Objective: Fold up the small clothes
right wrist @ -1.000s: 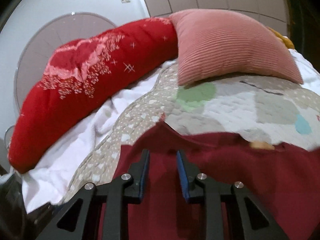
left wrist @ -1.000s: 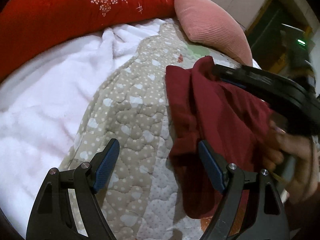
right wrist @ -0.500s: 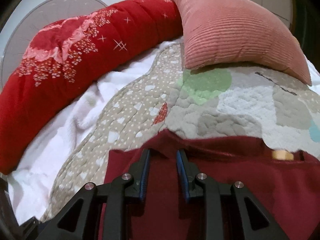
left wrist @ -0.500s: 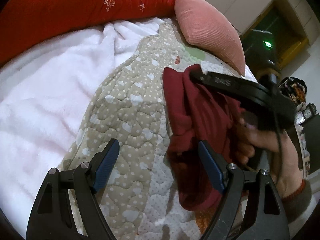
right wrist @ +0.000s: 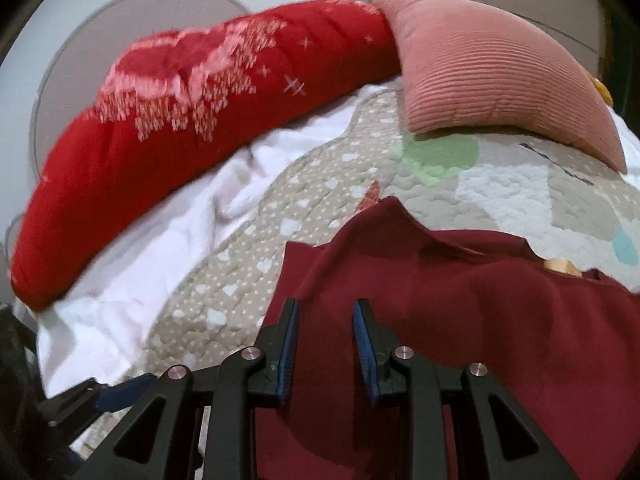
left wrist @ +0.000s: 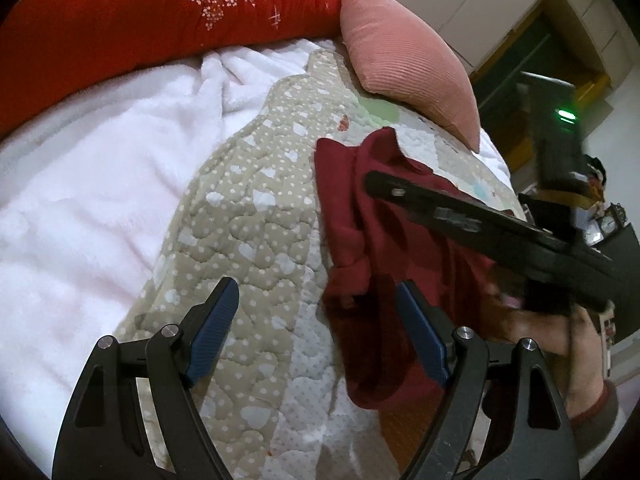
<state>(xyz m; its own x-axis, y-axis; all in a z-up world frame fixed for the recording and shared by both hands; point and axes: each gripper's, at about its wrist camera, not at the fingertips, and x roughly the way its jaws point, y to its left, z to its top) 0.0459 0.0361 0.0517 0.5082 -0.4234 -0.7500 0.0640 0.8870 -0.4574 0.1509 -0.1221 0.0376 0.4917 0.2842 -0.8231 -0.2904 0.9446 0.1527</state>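
Observation:
A dark red garment [left wrist: 360, 248] lies bunched on the quilted bed cover [left wrist: 248, 240], its top corner peaked up. It fills the lower right of the right wrist view [right wrist: 480, 320]. My left gripper [left wrist: 316, 332] is open and empty, hovering over the quilt with its right finger at the garment's left edge. My right gripper [right wrist: 325, 344] has drawn back from the cloth; its jaws stand a little apart with nothing between them. Its black body shows in the left wrist view [left wrist: 480, 220], above the garment.
A red floral bolster [right wrist: 180, 120] and a pink ribbed cushion [right wrist: 492, 72] lie along the head of the bed. A white fleece blanket [left wrist: 88, 200] covers the left side. The bed edge drops off at the right.
My right gripper opened a little, let go of the garment's top edge and pulled back. The garment settled on the quilt. The left gripper barely moved.

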